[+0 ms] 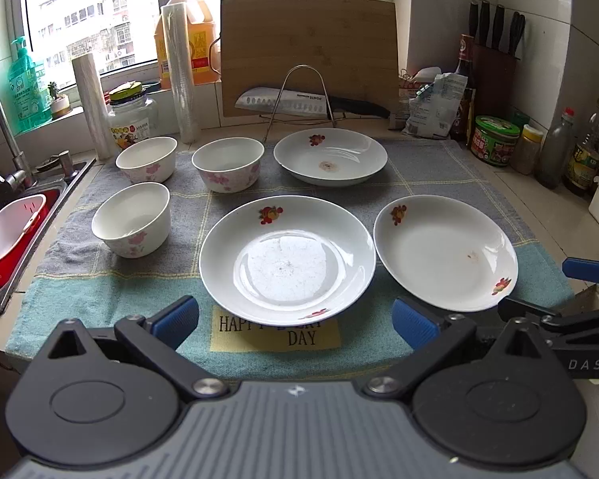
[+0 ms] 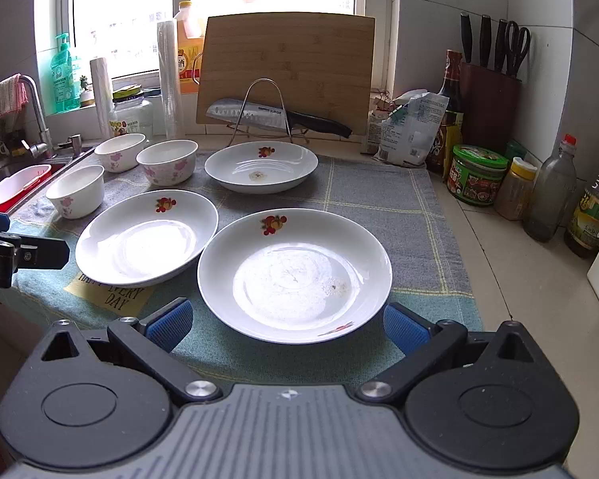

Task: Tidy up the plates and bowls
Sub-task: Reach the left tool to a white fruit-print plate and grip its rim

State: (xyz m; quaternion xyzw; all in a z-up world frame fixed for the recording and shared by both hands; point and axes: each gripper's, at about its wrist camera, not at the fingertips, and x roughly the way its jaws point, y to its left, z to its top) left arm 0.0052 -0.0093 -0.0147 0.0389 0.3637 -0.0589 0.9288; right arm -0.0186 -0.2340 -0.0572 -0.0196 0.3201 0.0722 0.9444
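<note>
Three plates and three bowls sit spread out on a checked cloth point(image 1: 439, 167) over the counter, none stacked. The left gripper point(image 1: 295, 321) hangs low at the near edge with its blue pads wide apart and nothing between them; the middle plate point(image 1: 287, 259) lies just ahead of it, partly covering a yellow label point(image 1: 275, 337) sewn on the cloth. The right gripper point(image 2: 287, 321) is likewise spread and empty, facing the right plate point(image 2: 294, 275), whose near rim sits between the two pads without touching either one. That plate nearly touches the middle plate at their rims. The far plate point(image 1: 330, 155) rests by itself toward the back, with a brownish stain at its centre. To the left are the bowls, all upright: the near bowl point(image 1: 131, 219) toward the sink point(image 1: 40, 187), the left bowl point(image 1: 147, 159) and the back bowl point(image 1: 228, 163) side by side behind it, each apart from the others. A red and white tub point(image 1: 8, 239) sits in the sink. Behind the dishes a cutting board point(image 1: 309, 56) leans against the window ledge, and a knife point(image 1: 311, 103) lies across a wire rack point(image 1: 301, 99) in front of it. Jars and bottles line the right wall, below a knife block point(image 1: 493, 76).
</note>
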